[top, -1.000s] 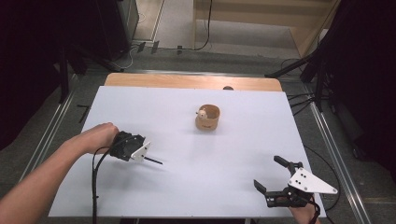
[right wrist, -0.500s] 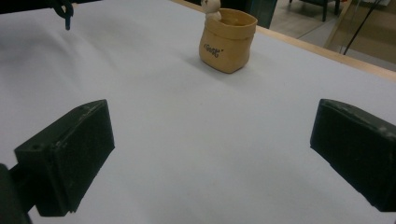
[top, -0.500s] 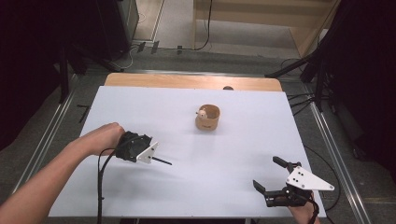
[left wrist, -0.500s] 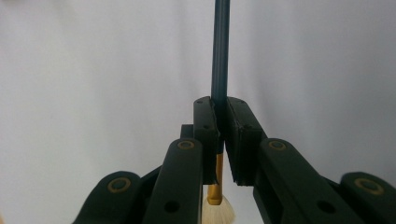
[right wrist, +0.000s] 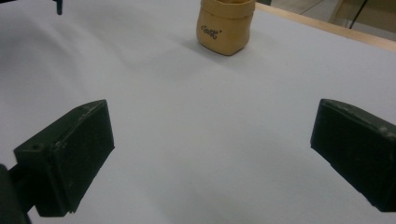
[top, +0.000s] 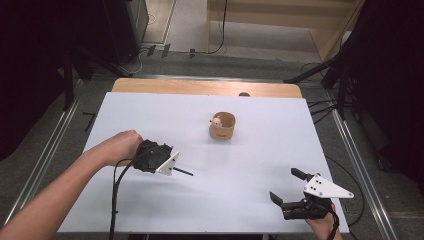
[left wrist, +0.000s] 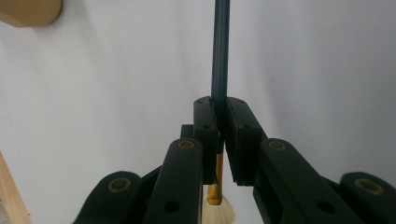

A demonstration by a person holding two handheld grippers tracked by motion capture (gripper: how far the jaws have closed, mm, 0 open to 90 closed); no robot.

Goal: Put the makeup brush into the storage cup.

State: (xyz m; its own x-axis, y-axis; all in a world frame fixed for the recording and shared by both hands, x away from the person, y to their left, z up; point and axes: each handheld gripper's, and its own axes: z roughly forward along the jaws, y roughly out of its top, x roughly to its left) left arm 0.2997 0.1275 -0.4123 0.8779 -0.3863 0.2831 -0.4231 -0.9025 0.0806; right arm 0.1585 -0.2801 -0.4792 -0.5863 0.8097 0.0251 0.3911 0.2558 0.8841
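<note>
White table [top: 260, 185]; wooden strip [top: 200, 87] at far edge; grey floor [top: 190, 30] beyond.

I see the white table [top: 250, 200] evenly and brightly lit from overhead, with soft shadows, dark surroundings and slightly blurred close-up gripper views.

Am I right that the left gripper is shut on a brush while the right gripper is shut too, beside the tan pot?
Not quite: the right gripper is open, its jaws wide apart in the right gripper view. The left gripper is indeed shut on the brush, and the tan pot is there.
</note>
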